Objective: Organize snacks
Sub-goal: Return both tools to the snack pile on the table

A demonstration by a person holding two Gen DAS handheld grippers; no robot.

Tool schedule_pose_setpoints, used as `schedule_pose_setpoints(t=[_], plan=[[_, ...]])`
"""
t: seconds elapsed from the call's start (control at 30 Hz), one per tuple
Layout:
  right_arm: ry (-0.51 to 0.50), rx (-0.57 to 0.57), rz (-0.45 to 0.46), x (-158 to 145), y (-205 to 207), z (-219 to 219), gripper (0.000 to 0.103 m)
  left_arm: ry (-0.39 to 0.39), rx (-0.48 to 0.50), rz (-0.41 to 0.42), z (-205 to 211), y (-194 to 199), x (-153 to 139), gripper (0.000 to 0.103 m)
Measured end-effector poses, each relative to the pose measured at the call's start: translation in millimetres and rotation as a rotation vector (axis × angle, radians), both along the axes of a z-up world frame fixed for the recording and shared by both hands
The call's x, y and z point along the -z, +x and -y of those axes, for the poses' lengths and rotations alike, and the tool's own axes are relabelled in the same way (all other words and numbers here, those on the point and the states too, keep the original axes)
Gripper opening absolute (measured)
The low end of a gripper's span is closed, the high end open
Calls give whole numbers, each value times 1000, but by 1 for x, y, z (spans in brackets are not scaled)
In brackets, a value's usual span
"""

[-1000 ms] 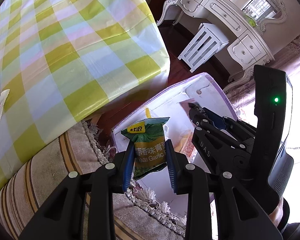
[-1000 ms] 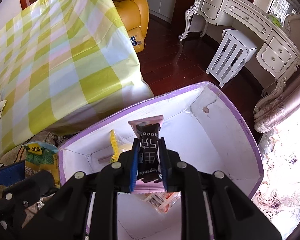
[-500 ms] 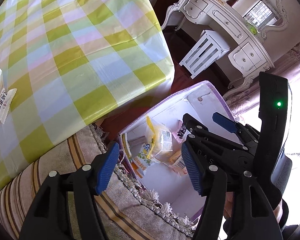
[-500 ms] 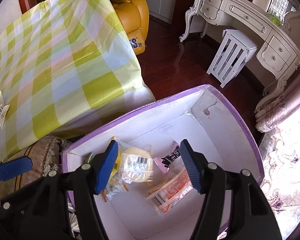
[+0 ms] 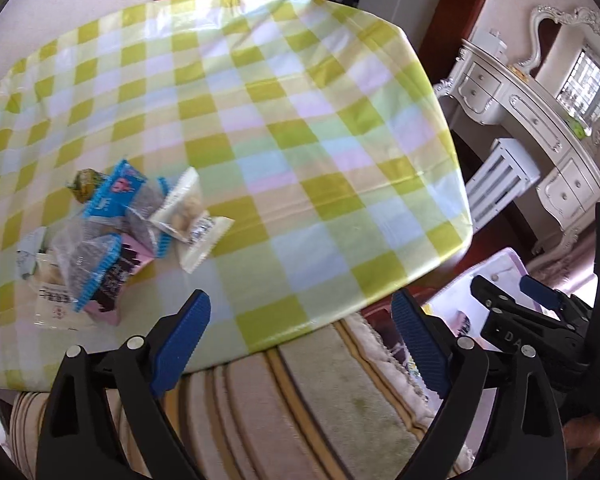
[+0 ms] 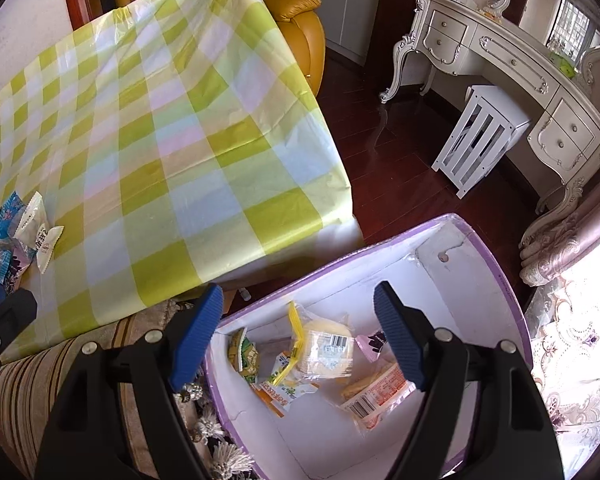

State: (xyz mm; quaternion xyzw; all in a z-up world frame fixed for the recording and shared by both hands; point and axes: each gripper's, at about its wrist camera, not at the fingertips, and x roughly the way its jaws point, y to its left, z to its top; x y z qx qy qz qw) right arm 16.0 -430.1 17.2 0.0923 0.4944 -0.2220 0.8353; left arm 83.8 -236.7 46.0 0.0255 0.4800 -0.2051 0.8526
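Checked green-and-white tablecloth (image 5: 260,128) fills the view; a pile of snacks (image 5: 112,240) lies on it, well apart from the purple box (image 6: 496,276) on the floor beside the table; both the left gripper (image 5: 300,336) and right gripper (image 6: 300,332) gape wide, holding nothing; 2 empty claws suggest a return trip; next, the left should close on 1 packet from the pile

Bare tablecloth (image 5: 300,184) lies right of the snack pile (image 5: 116,236); the box (image 6: 496,276) is open-topped.
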Motion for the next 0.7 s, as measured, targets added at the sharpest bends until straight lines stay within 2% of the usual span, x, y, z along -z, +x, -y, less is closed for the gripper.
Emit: schedule_pose_setpoints(t=[0.17,0.23,0.37,0.43,0.53,0.7], plan=[[-33,-70,8,-13,15,-33,81,55,-81,107,-50,7,-7,91],[-44,-88,16,-17,21,-44,83,68,-107,110,-71,10,-6,91],[-48,-141,31,-21,35,-68,84,30,-172,104,-116,14,-3,91],[-43,-175,39,-22,41,-80,84,36,-207,109,-135,15,-3,91],[-3,-221,50,-21,51,-97,84,61,-263,124,-160,16,-3,92],[45,-276,49,-17,68,-121,84,17,-348,116,-201,21,0,92]])
